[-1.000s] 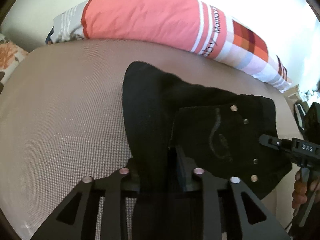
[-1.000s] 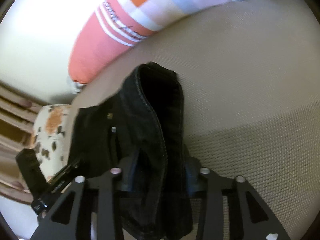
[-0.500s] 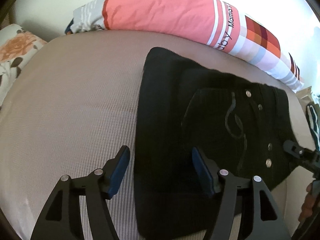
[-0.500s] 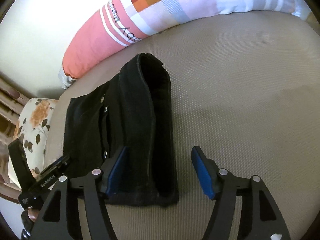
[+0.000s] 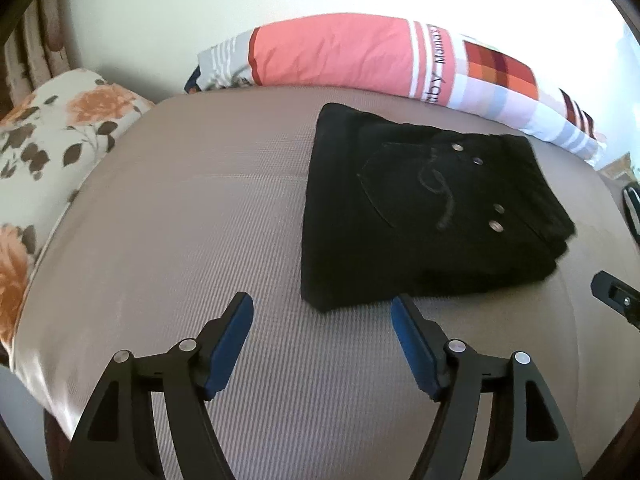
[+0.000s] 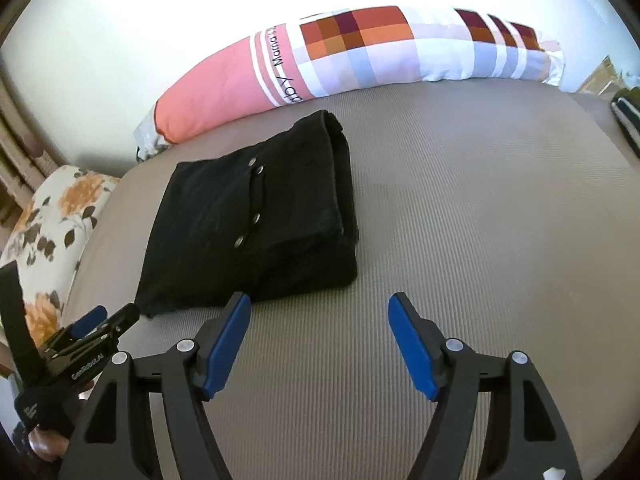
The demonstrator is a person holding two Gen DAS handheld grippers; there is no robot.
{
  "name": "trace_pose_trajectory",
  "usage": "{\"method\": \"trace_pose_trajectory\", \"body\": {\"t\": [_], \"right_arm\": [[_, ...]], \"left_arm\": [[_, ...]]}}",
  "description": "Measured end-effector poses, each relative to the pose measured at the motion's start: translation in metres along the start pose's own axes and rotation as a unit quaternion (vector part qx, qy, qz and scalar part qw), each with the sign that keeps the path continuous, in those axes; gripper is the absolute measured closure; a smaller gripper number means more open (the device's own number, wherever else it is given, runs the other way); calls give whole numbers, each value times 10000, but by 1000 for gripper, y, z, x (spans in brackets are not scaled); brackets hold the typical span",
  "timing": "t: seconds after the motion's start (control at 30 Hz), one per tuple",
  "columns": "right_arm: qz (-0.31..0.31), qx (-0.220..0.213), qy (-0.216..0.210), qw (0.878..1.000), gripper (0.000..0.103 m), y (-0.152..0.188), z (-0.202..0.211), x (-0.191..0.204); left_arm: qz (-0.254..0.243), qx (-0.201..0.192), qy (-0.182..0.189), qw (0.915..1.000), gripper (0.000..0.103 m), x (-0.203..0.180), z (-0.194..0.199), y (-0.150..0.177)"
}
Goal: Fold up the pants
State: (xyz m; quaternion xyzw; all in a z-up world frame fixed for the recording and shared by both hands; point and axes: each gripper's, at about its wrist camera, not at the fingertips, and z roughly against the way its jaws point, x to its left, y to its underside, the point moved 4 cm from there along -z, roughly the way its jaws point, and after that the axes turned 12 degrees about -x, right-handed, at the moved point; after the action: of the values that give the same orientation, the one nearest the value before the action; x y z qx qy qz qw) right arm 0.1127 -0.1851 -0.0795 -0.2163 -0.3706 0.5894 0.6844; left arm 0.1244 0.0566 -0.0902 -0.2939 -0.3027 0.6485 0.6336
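Note:
Black pants [image 5: 420, 208] lie folded in a flat bundle on the taupe bed [image 5: 180, 220], back pocket and metal studs facing up. My left gripper [image 5: 322, 304] hovers just short of the bundle's near left corner, its jaws opening with nothing between the blue pads. In the right wrist view the pants [image 6: 248, 220] lie ahead and to the left. My right gripper [image 6: 319, 300] hangs over bare bed past their near right corner, jaws opening and empty. The left gripper [image 6: 92, 328] shows at the lower left there, held by a gloved hand.
A long pink and checked pillow [image 5: 360, 56] runs along the wall behind the pants. A floral cushion [image 5: 48, 140] lies at the bed's left end, beside a wooden frame. A dark striped item [image 6: 626, 116] sits at the far right edge.
Both grippers were shut on the pants a second ago. They have opened, let go and drawn back and up, leaving the pants folded on the bed.

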Motion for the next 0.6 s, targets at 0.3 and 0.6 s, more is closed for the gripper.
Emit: {"method": "trace_pose_trajectory", "body": {"t": [0.3, 0.6], "right_arm": [[639, -487, 96, 9967, 22, 20, 41, 27], [656, -453, -84, 9968, 18, 36, 39, 31]], "left_arm": [[-96, -312, 15, 9995, 30, -8, 50, 16], [-186, -396, -57, 9990, 30, -14, 64, 28]]}}
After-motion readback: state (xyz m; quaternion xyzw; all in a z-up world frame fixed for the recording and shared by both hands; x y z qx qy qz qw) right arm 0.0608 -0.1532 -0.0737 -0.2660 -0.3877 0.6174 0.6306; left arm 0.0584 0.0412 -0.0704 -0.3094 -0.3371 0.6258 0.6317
